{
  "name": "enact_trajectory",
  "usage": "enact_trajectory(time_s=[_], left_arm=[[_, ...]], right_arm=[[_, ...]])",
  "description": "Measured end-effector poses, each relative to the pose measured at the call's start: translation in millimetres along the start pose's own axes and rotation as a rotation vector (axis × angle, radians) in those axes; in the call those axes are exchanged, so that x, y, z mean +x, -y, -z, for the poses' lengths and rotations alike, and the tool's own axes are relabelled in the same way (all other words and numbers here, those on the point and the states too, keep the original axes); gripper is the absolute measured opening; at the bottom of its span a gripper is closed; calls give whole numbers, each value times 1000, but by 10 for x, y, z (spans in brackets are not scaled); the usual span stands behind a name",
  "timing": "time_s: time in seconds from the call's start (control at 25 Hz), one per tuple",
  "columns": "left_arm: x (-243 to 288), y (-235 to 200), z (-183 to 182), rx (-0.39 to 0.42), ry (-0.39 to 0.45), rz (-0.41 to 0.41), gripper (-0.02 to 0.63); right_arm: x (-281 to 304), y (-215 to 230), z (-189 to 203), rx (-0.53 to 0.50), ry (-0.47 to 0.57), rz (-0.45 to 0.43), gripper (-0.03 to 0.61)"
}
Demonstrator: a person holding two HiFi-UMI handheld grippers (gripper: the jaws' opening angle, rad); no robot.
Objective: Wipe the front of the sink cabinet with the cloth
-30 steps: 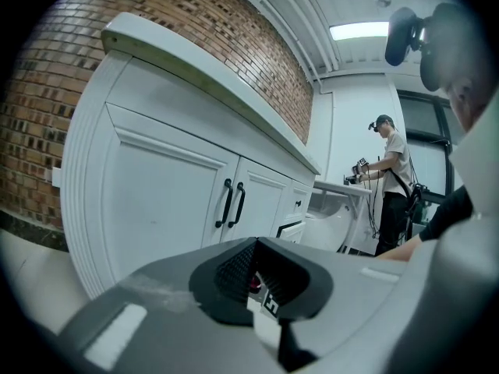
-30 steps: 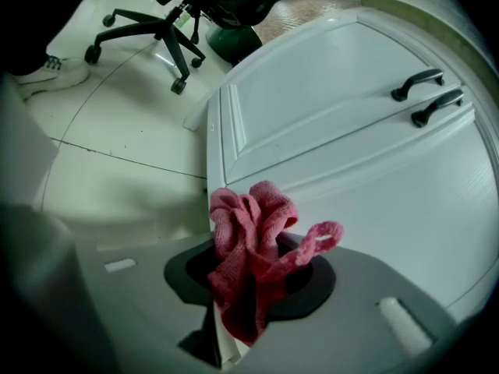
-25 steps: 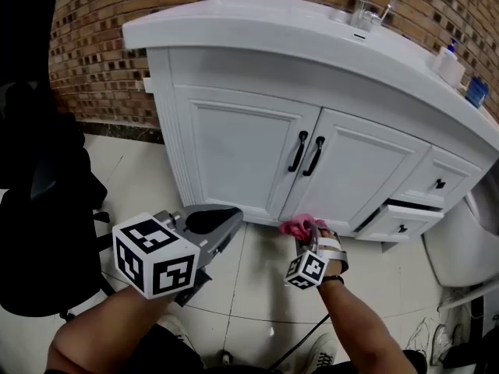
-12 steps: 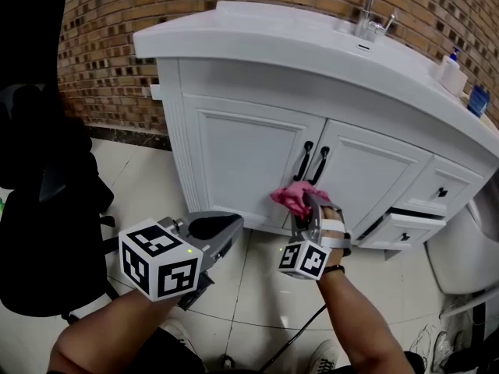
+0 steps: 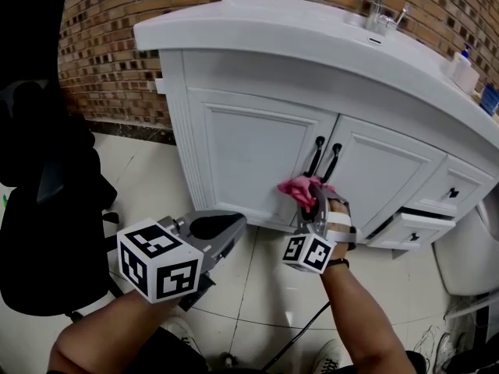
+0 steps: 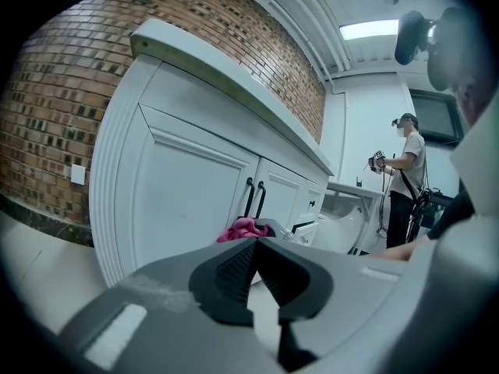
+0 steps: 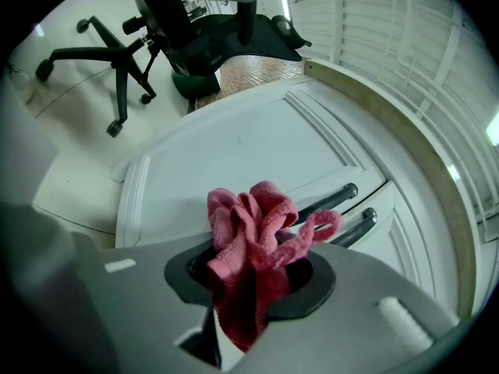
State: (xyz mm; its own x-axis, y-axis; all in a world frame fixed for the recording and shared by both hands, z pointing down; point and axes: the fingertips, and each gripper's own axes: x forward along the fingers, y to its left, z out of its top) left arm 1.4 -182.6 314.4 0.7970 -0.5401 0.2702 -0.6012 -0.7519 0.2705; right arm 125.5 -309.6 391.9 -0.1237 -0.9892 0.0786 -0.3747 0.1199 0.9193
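**A:** Where's the cloth?

**B:** The pink cloth point(image 5: 297, 187) is bunched in the right claw point(image 5: 315, 206). Its jaws are clamped on the cloth, and loose folds stick out past the tips. It's up at the front of the sink cabinet point(image 5: 234, 150), by the inner edge of the left door and just below the two black handles point(image 5: 326, 160). I can't tell whether it's pressing on the panel.

**A:** And the other claw?

**B:** The left claw point(image 5: 234, 226) hangs low over the tiled floor point(image 5: 257, 287), apart from the cabinet. Its jaws are together with nothing between them.

**A:** What room is there along the front?

**B:** Left of the cloth, the door's flat panel runs bare to the fluted corner post point(image 5: 179, 142). To the right, the handles stand out from the doors. Further right, a lower drawer point(image 5: 411, 226) sits pulled out a little past the cabinet face. The white basin top point(image 5: 257, 33) overhangs the doors with a rounded rim.

**A:** And the sides?

**B:** A black office chair point(image 5: 39, 209) stands to the left, near the cabinet's corner and in front of the brick wall point(image 5: 101, 61). Pale tile shows between the chair and the cabinet base.
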Motion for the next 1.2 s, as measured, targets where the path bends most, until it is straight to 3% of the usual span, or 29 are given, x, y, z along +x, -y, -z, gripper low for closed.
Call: enact_trajectory(time_s=[0.16, 0.44, 0.76, 1.0, 1.2], left_arm=[[-24, -32, -16, -14, 6, 3, 5], [-18, 14, -43, -14, 14, 31, 5], [-128, -121, -48, -40, 22, 2, 5], [-199, -230, -20, -52, 23, -10, 5], [-263, -319, -24, -69, 28, -19, 5]], right_arm=[[8, -61, 13, -13, 3, 12, 126], [50, -616, 217, -54, -39, -105, 126], [88, -1295, 464, -116, -78, -230, 126], [114, -1590, 553, -157, -77, -257, 126], [112, -1919, 660, -157, -129, -349, 126]])
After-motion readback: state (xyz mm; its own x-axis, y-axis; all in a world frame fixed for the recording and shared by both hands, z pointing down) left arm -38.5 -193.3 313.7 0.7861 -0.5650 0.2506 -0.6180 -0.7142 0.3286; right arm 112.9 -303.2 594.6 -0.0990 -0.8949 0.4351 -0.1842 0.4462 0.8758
